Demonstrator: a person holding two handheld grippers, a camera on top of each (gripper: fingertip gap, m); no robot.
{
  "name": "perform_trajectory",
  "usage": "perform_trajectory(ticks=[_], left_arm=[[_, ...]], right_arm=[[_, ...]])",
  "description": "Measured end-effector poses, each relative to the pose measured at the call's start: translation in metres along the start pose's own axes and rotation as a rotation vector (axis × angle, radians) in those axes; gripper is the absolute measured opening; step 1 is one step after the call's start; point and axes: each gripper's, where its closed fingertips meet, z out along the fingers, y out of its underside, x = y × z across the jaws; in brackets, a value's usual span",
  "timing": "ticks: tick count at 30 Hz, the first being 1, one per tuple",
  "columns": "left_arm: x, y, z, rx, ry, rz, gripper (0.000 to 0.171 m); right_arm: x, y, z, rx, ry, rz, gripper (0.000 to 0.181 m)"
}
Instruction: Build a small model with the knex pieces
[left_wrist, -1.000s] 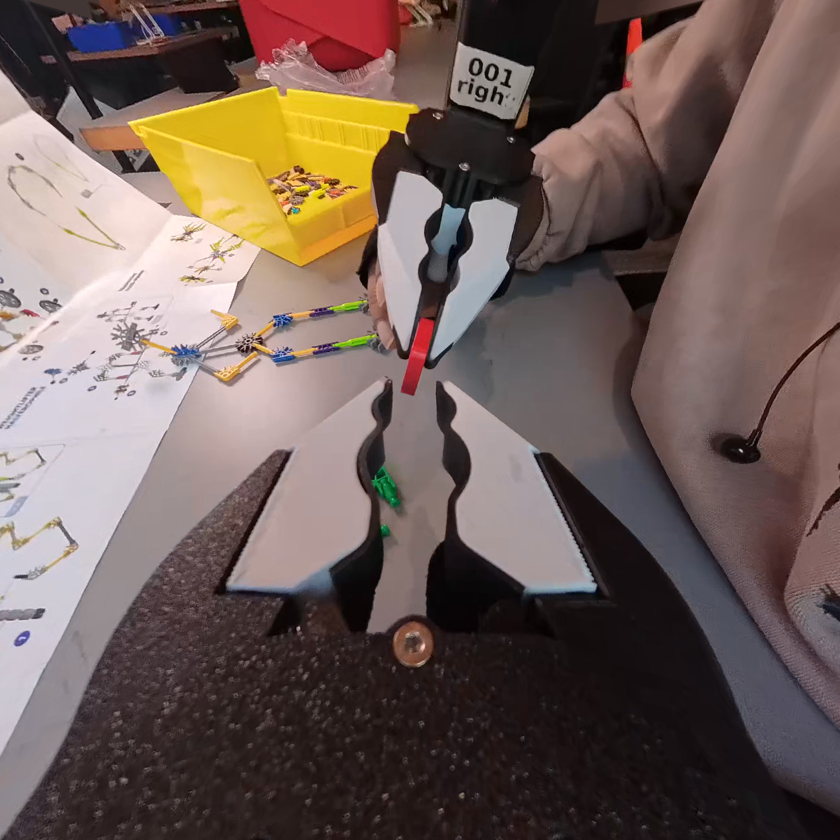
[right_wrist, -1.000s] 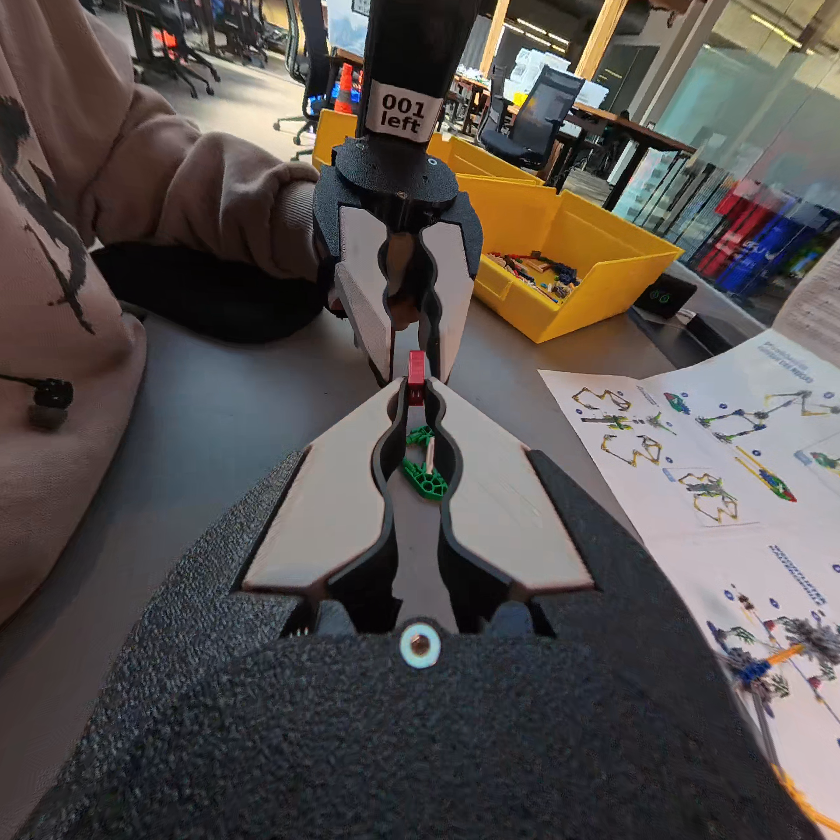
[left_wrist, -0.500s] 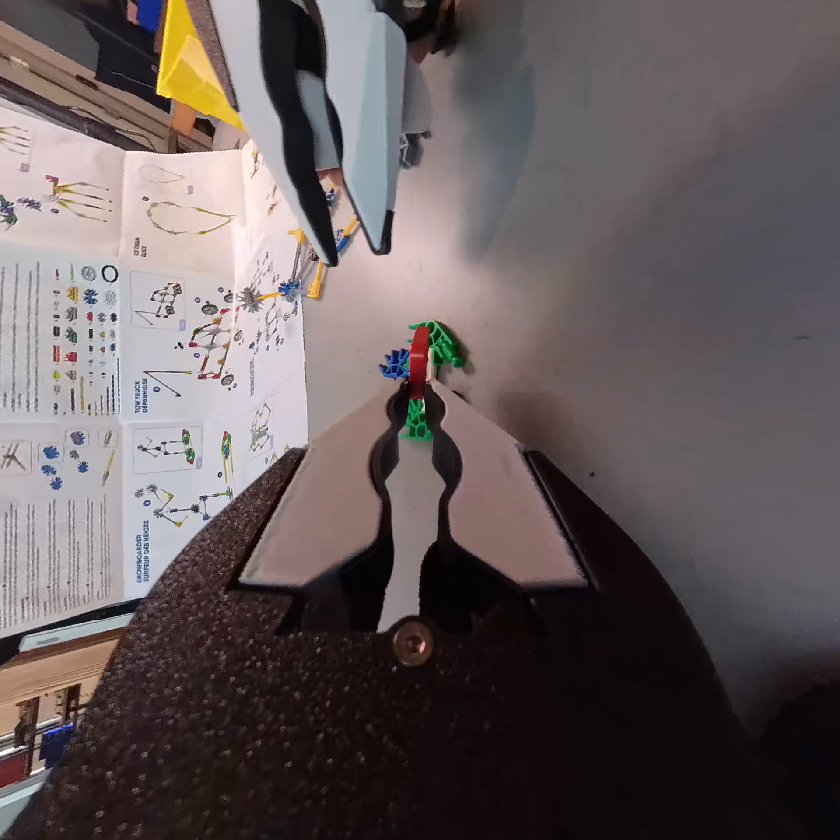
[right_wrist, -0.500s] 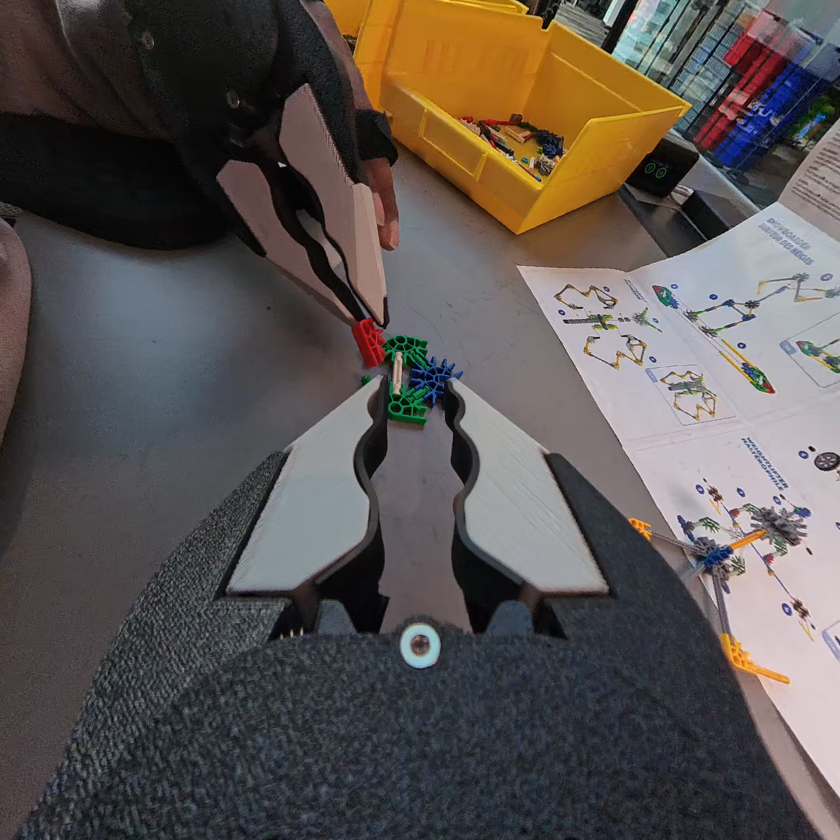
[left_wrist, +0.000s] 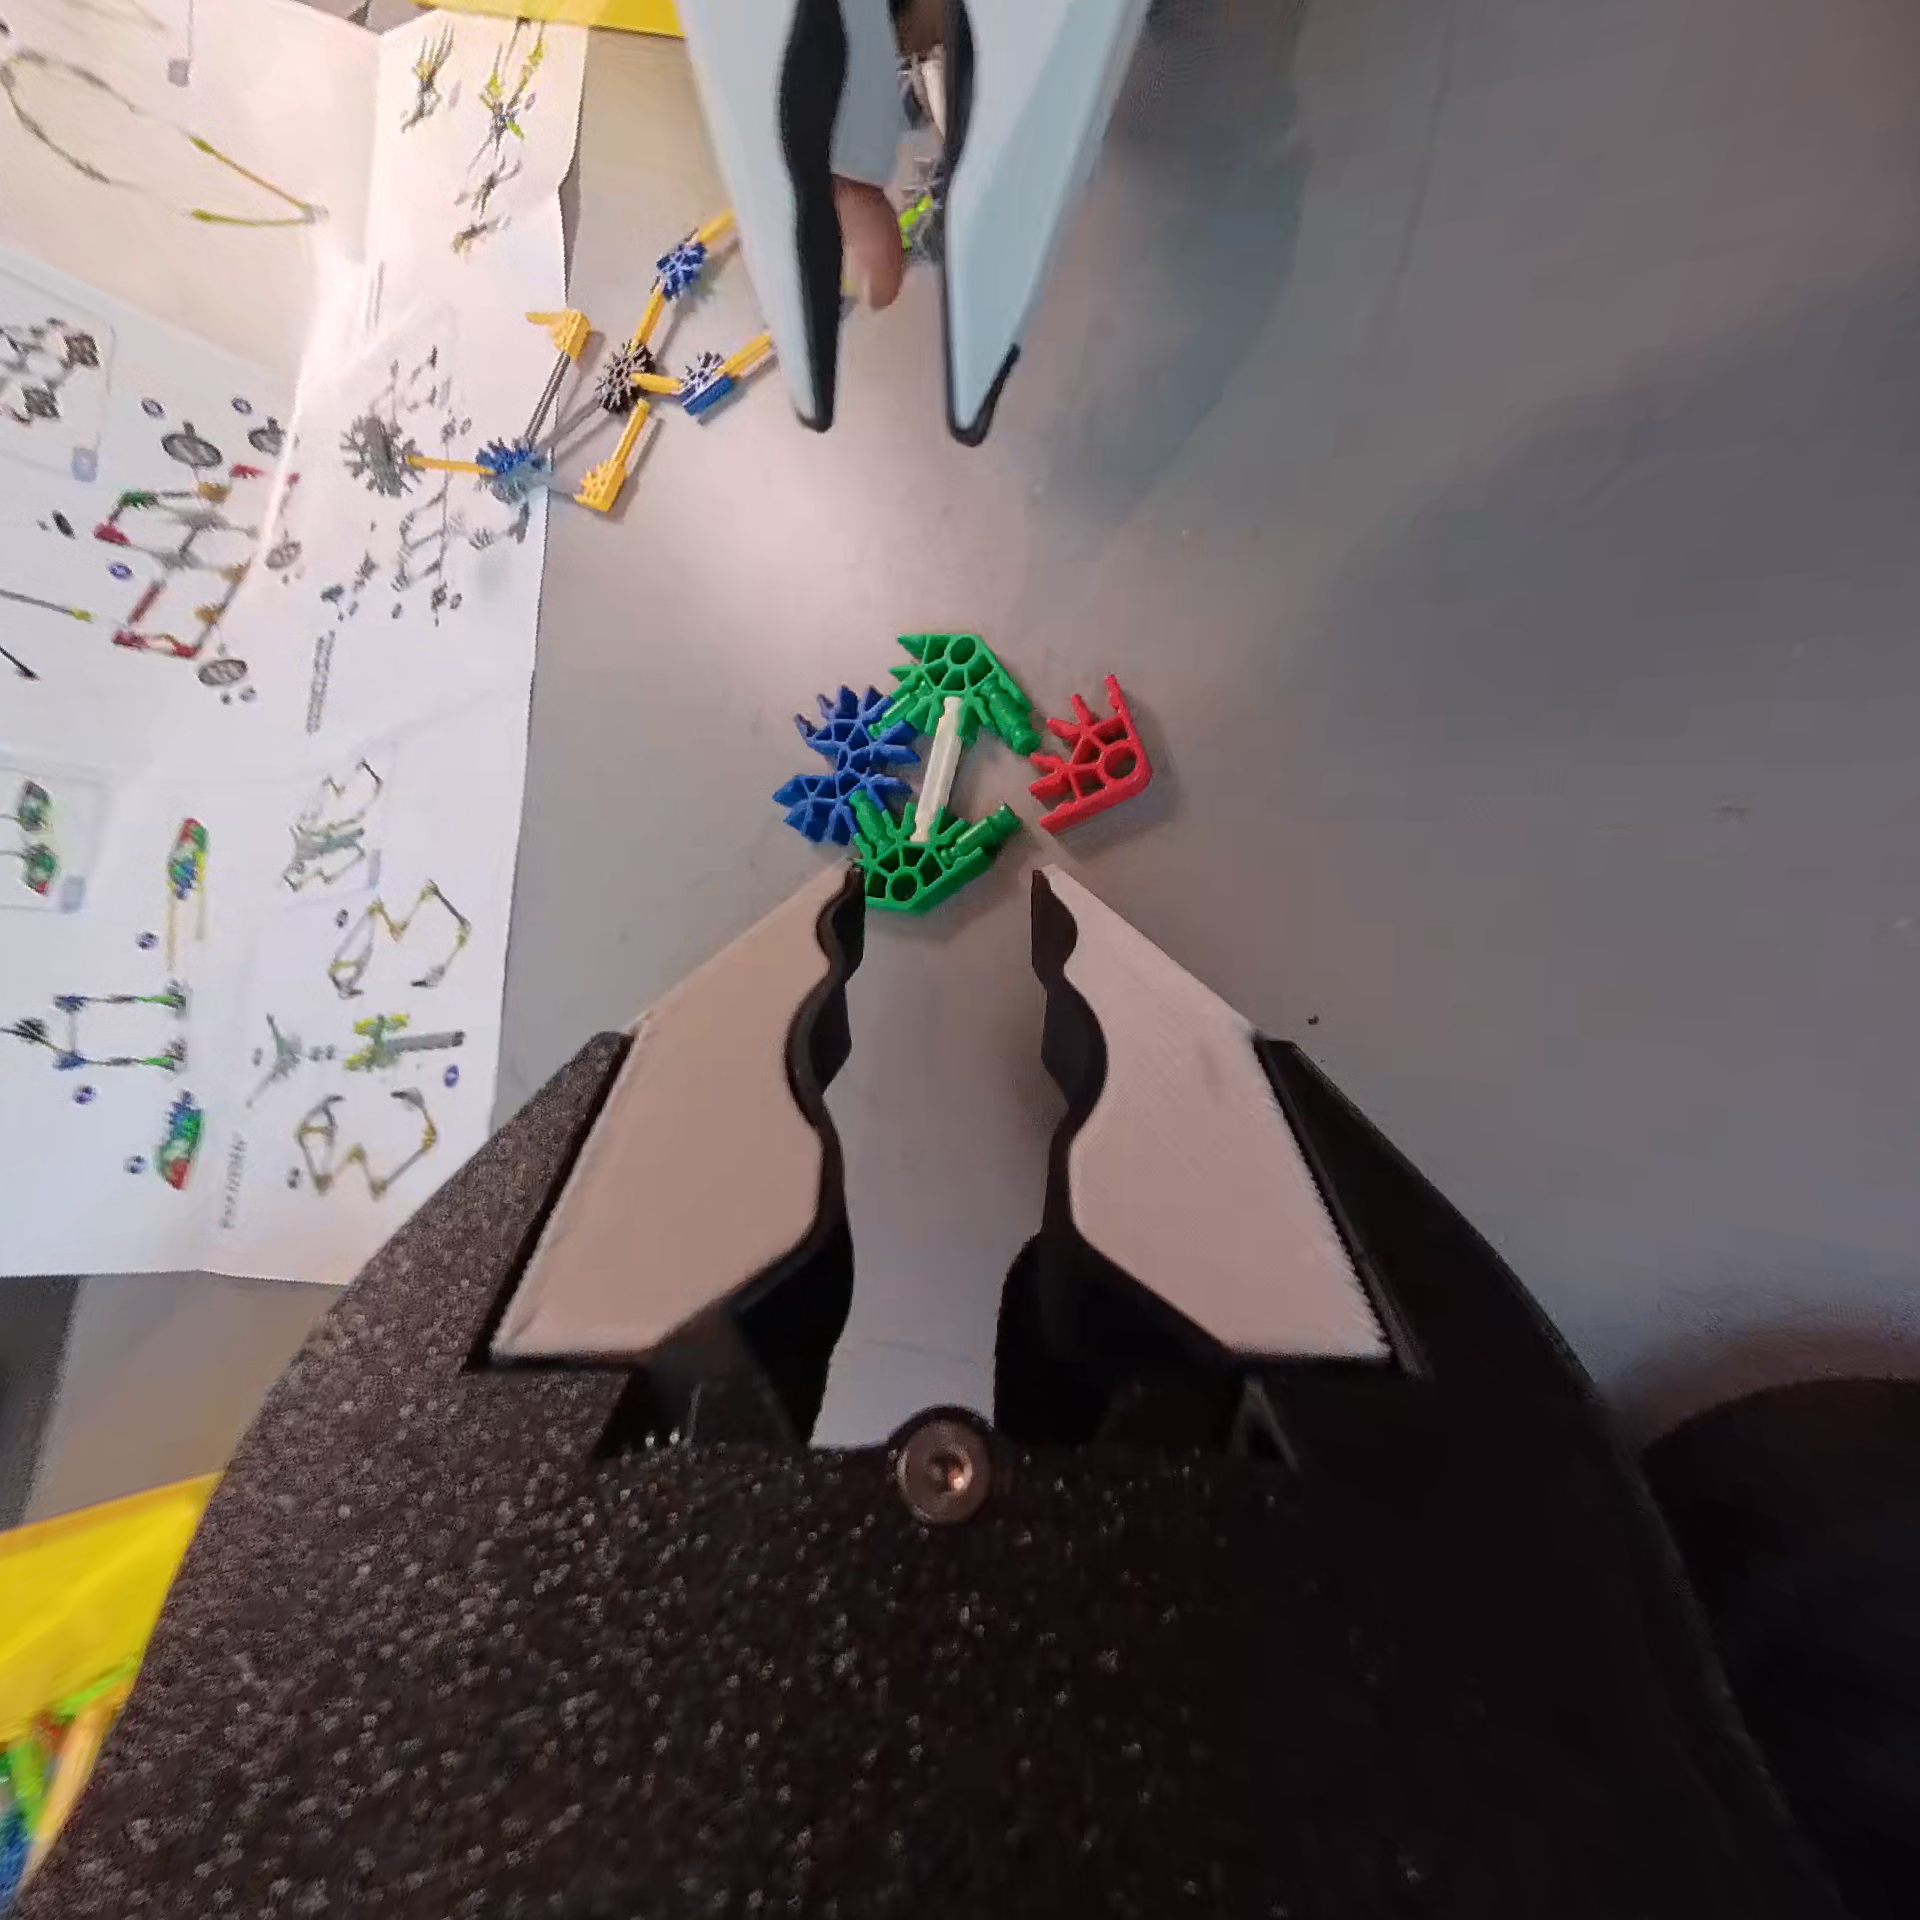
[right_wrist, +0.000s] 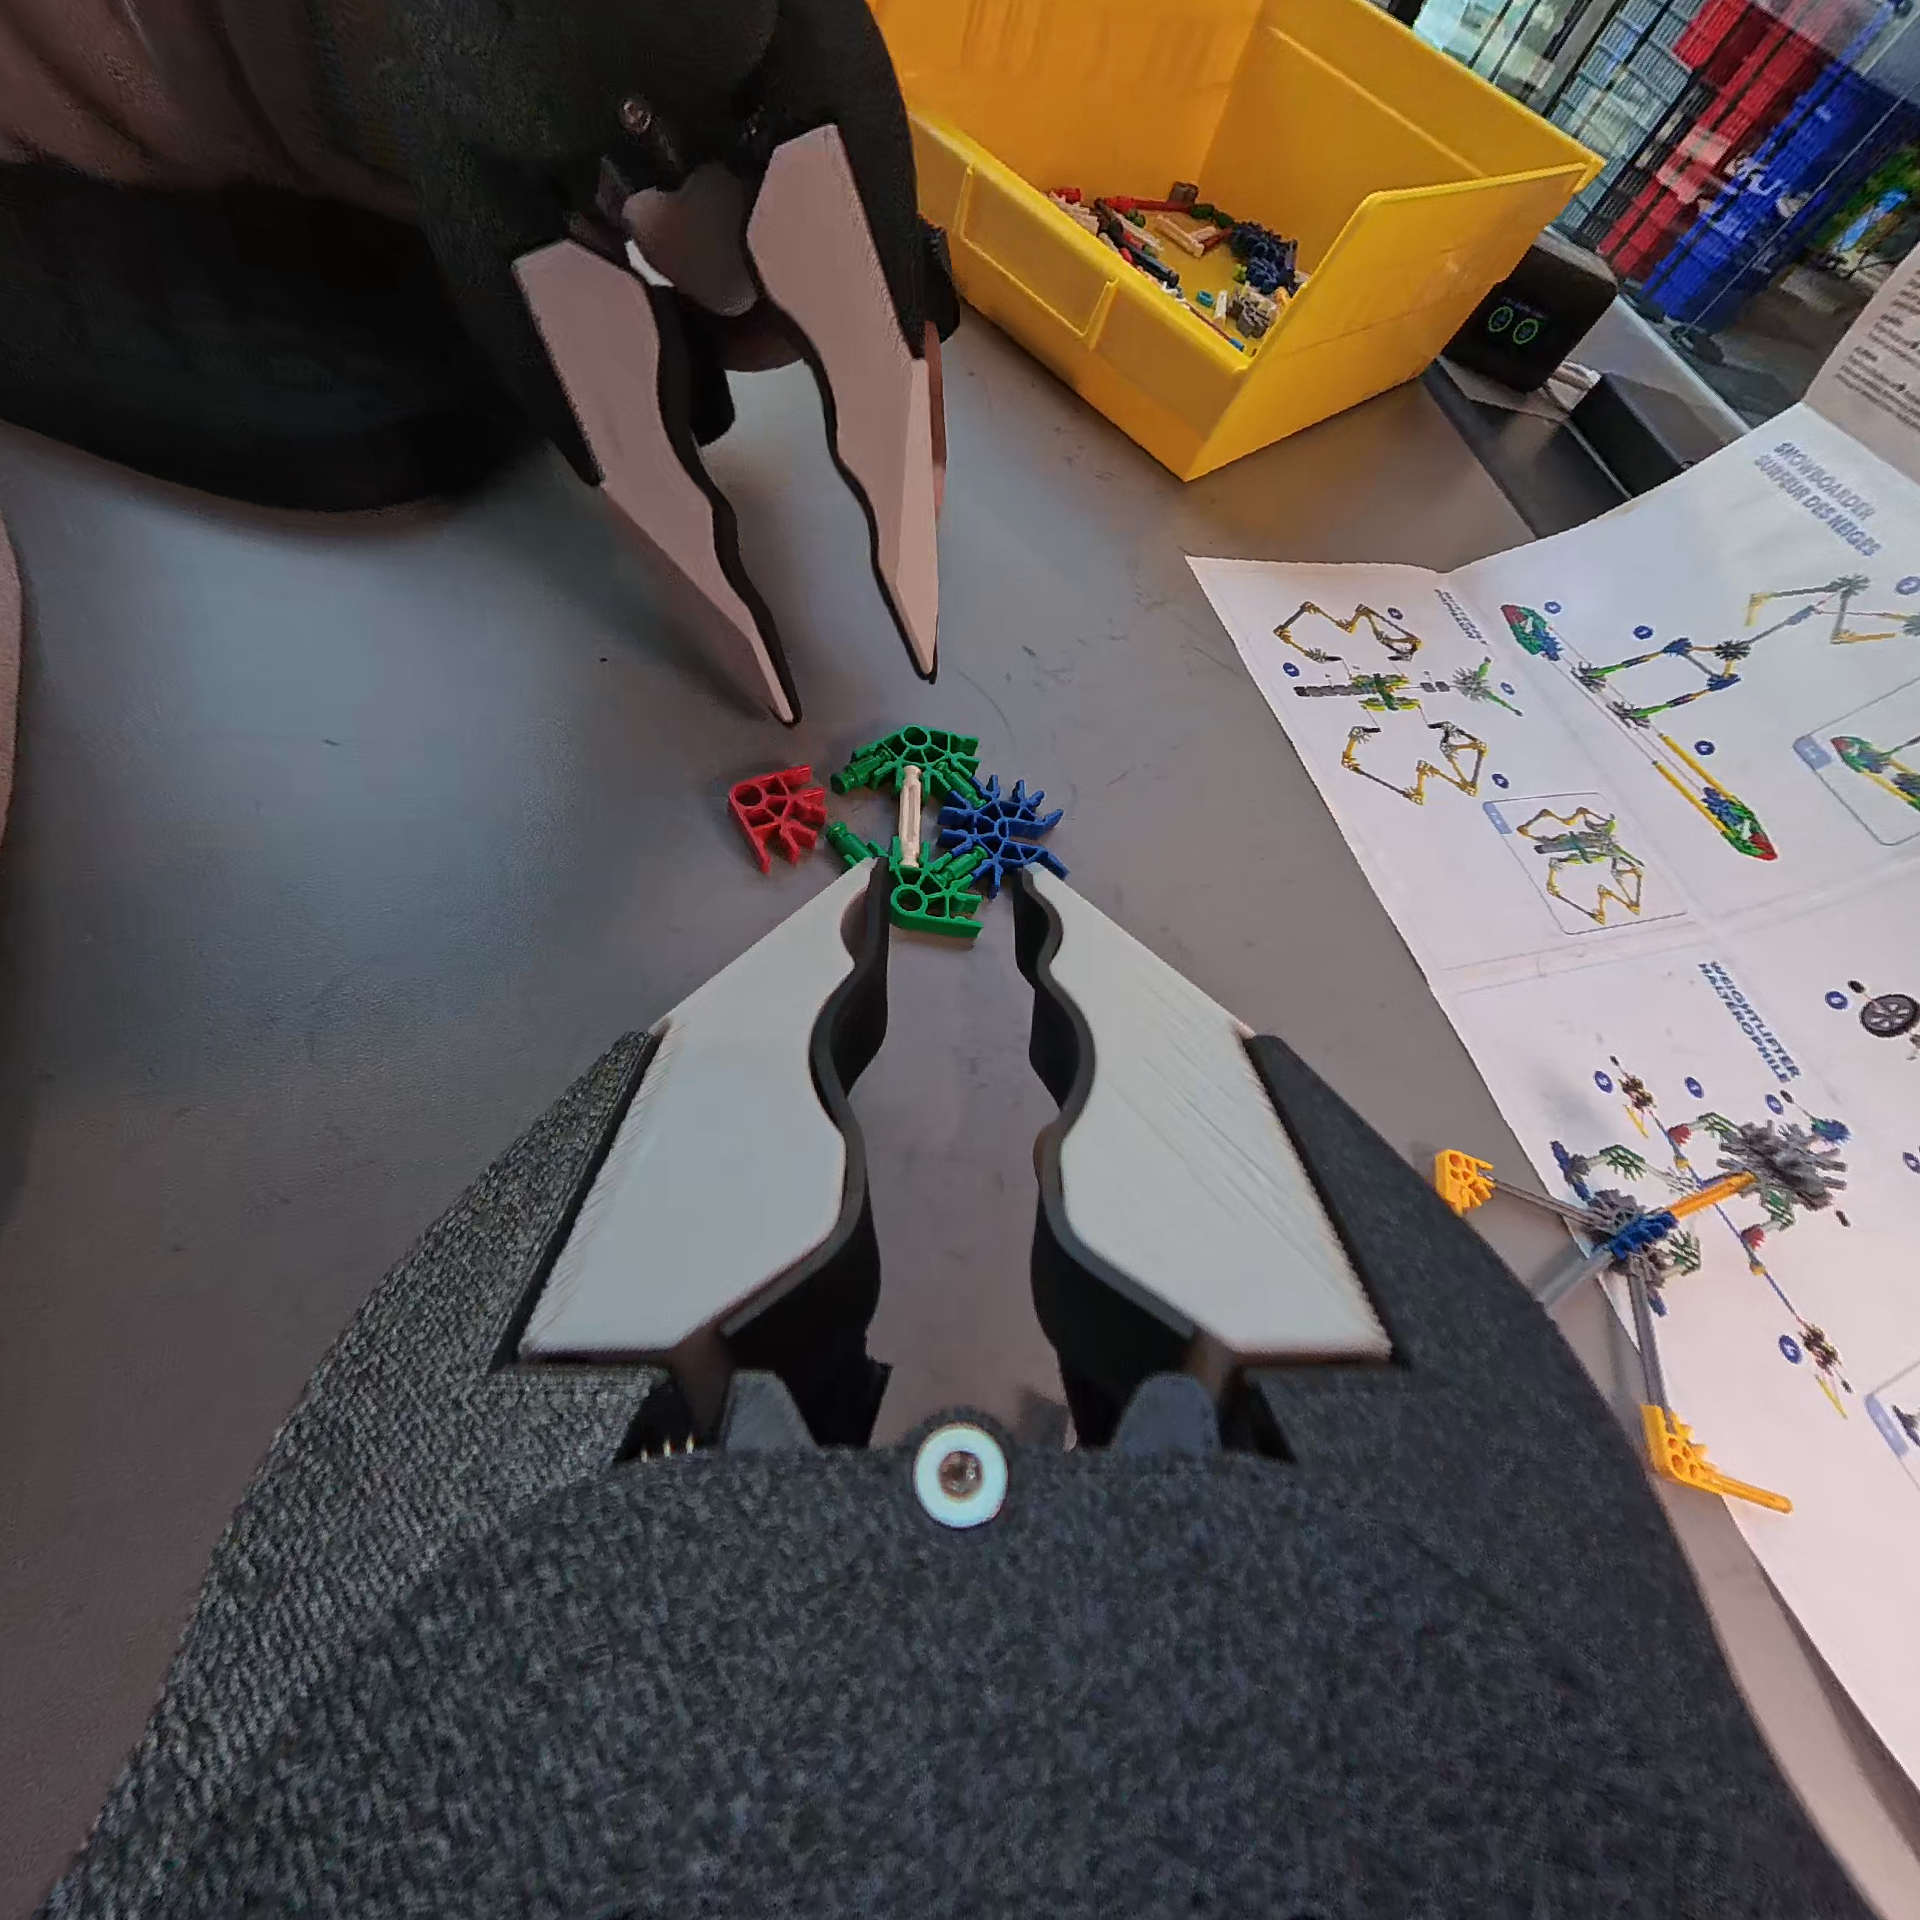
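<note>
We hold both tools spread apart and carrying nothing. The left tool (left_wrist: 945, 883) has its tips just short of the green-and-blue cluster (left_wrist: 914, 769) on the grey desk (left_wrist: 1455, 727), its left tip all but touching the nearer green connector (left_wrist: 920, 868). The right tool (right_wrist: 951, 878) comes at the same cluster from the opposite side, its tips flanking the green connector at that end; we cannot tell whether they touch it.

The red connector (left_wrist: 1096, 758) lies loose just beside the cluster, on the side away from the instruction sheet (left_wrist: 260, 727).

We judge the main risk to be a nudge: the pieces are small and light, so a tip sliding across the desk could scatter the cluster or skate the red connector off. With both tools converging on one spot, their tips could also knock each other.

On the far side of the cluster from the sheet the desk runs bare, giving the freest room. Toward the sheet, its paper edge lies near the cluster, and the yellow-rod assembly (left_wrist: 634, 395) sits at that edge. The yellow bin (right_wrist: 1195, 239) stands well apart beyond the left tool.
</note>
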Motion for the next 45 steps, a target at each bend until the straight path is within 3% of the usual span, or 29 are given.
perform_trajectory(ticks=[5,10,16,22,31,35,36,38,42,45], left_arm=[[-0.019,0.016,-0.004,0.057,0.059,-0.315,0.035],[-0.014,0.016,0.012,0.040,0.183,-0.381,0.046],[-0.004,0.007,0.016,0.050,0.276,-0.390,0.035],[-0.001,0.005,0.017,0.072,0.281,-0.400,0.031],[-0.009,-0.009,0.011,0.156,0.278,-0.420,0.031],[-0.006,-0.014,0.009,0.170,0.302,-0.390,0.027],[-0.007,-0.011,0.010,0.153,0.295,-0.368,0.016],[-0.007,-0.011,0.011,0.152,0.305,-0.332,0.015],[-0.002,-0.011,0.013,0.116,0.355,-0.277,0.013],[-0.008,-0.012,0.009,0.152,0.367,-0.322,0.014]], right_arm=[[-0.013,0.007,0.008,-0.075,-0.063,-0.004,0.022],[-0.008,0.021,0.020,-0.192,-0.061,0.021,0.022],[-0.006,0.033,0.027,-0.306,-0.131,0.136,0.039],[-0.009,0.031,0.033,-0.368,-0.190,0.140,0.032],[-0.006,0.024,0.023,-0.331,-0.197,0.245,0.032],[-0.015,0.021,0.015,-0.338,-0.137,0.306,0.030],[-0.016,0.019,0.014,-0.337,-0.108,0.319,0.023],[-0.019,0.013,0.015,-0.310,-0.060,0.377,0.010],[-0.029,0.022,0.019,-0.363,0.007,0.322,0.018],[-0.029,0.021,0.017,-0.338,0.008,0.362,0.024]])
